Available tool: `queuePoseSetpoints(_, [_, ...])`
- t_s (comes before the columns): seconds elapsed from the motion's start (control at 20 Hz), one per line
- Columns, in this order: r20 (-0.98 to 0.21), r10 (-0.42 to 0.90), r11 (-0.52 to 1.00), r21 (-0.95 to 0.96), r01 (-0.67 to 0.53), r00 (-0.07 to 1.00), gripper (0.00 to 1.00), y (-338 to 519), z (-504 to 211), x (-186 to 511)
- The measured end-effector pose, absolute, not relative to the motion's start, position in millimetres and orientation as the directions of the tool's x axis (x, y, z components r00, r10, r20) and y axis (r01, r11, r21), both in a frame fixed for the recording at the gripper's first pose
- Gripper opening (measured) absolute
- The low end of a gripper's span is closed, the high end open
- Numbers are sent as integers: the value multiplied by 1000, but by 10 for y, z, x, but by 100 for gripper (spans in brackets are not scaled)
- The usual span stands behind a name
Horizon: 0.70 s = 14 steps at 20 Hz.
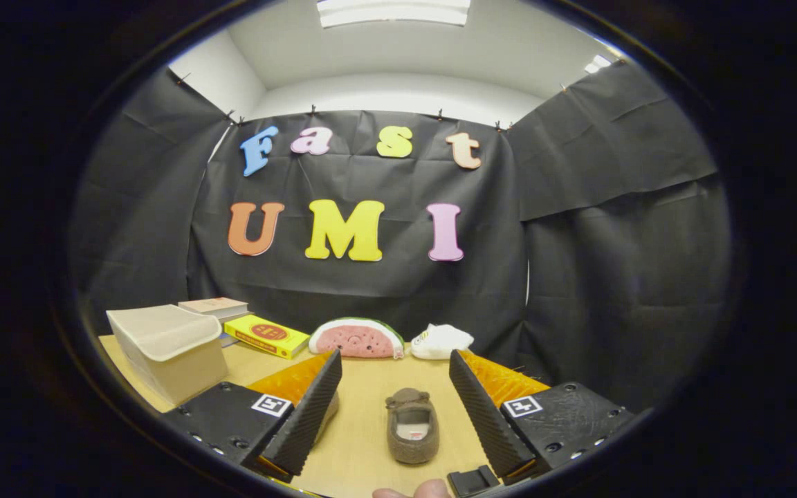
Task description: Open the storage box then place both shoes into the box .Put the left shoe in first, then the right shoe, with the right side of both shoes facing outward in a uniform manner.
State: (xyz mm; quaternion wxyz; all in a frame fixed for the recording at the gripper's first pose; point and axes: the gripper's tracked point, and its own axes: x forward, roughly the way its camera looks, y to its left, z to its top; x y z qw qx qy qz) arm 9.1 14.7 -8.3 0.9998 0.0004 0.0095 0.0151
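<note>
Between my wide-open claw (394,401) fingers lies one brown slipper (411,427), untouched; another hides behind the left finger. Off to the left, the storage box (169,353) looks closed; grabbing shoes first would break the order.

No legible text; red emblem on yellow book (266,335) too small to read; coded square markers on gripper (395,356), fingers spread wide.

Gripper (395,394): ribbed fingers spread apart, square markers, screws on dark mounts.
</note>
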Motion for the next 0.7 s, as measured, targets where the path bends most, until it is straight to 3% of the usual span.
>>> queuePoseSetpoints(0.7, [-42,40,999,22,-39,998,95,139,-136,147])
